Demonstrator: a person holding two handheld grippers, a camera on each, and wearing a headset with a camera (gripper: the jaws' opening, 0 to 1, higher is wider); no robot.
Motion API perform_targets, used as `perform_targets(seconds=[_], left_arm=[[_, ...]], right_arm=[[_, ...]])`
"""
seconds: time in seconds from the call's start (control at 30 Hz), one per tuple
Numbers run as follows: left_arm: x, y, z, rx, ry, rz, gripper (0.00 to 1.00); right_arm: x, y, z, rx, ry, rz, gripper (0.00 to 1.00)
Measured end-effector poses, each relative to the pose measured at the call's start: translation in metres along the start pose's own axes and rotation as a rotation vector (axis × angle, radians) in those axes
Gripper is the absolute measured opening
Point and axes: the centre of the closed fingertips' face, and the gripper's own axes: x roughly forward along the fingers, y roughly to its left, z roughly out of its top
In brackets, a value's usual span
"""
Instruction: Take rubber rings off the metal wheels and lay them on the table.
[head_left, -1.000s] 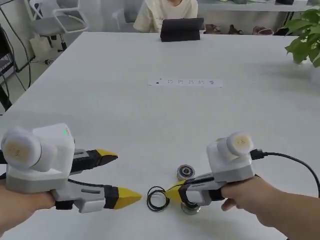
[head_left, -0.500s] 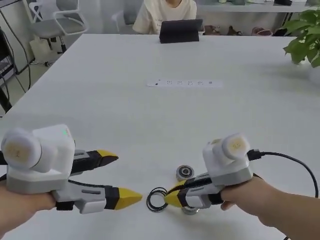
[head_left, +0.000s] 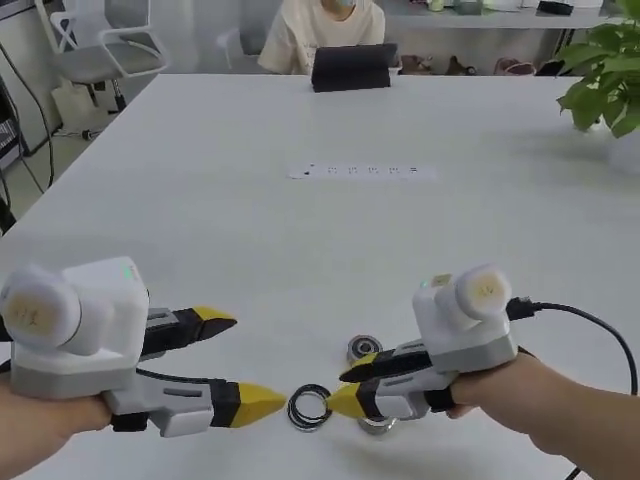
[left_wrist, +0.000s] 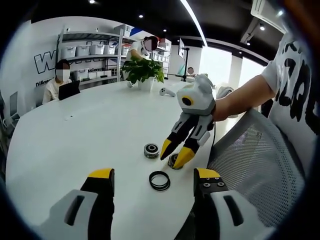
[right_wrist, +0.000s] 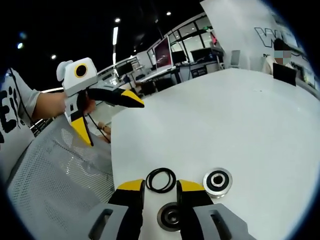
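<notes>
Down at the lower left of the head view, the left gripper (head_left: 238, 362) was held with its yellow-tipped fingers spread wide and nothing between them. At the lower right, the right gripper (head_left: 347, 387) pointed leftward, its fingers parted by a smaller gap and also holding nothing. The black rubber rings (head_left: 309, 407) lay flat on the white tabletop (head_left: 300, 240) at bottom centre, between the two grippers' tips and just beside the right gripper's lower fingertip. One metal wheel (head_left: 364, 348) sat just above that gripper's fingers in the frame, and a second metal wheel (head_left: 378, 426) peeked out beneath them. Higher up, a white power strip (head_left: 362, 171) lay mid-table. A dark laptop (head_left: 350, 67) and a seated person (head_left: 320, 28) were at the top edge, with a plant (head_left: 605, 85) at the upper right.

In the left gripper view, the rubber rings lay at lower centre, just beyond the gap between that gripper's open fingers. The right gripper stood right of centre, its tips over the second metal wheel.

In the right gripper view, the rubber rings lay just ahead of the fingertips at lower centre. The second metal wheel sat at the bottom between the parted fingers; whether they touched it could not be told. The left gripper showed at the upper left.
</notes>
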Motion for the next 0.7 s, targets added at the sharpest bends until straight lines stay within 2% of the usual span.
perform_targets(seconds=[0.3,0.57,0.7], left_arm=[[0.002,-0.003,0.001,0.003,0.000,-0.008,0.62],[-0.001,-0.003,0.007,0.009,-0.016,0.001,0.64],[-0.002,-0.004,0.007,0.019,-0.011,0.005,0.65]], right_arm=[[-0.022,0.002,0.013,-0.012,-0.067,-0.032,0.27],[-0.039,0.001,0.014,-0.032,-0.098,-0.069,0.32],[-0.050,-0.002,0.016,-0.015,-0.139,-0.097,0.35]])
